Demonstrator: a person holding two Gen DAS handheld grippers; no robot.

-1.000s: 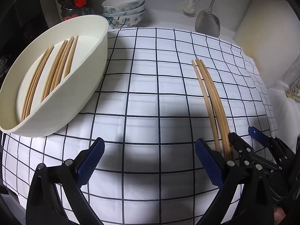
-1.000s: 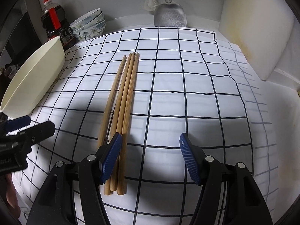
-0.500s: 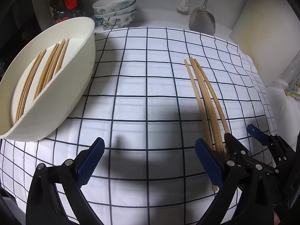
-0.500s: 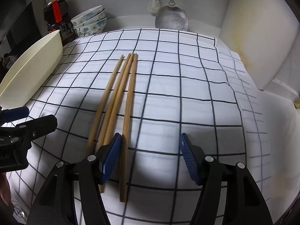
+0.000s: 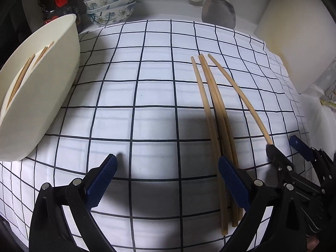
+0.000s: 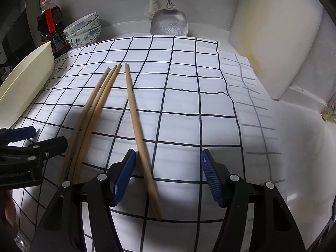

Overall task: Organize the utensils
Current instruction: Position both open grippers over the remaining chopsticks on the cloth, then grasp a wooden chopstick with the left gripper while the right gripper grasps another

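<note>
Through the left wrist view we are holding our left gripper (image 5: 167,175) released over the cloth (image 5: 147,96), three chopsticks (image 5: 216,113) lying by its right finger, while through the right wrist view our right gripper (image 6: 167,173) is gaping around a fourth chopstick (image 6: 136,126), unpinched, toward the cloth's near edge.

White counter (image 6: 294,168), grid-checked cloth (image 5: 155,96) over it, four loose chopsticks (image 5: 212,105) and cream tray (image 5: 48,96) on cloth
</note>
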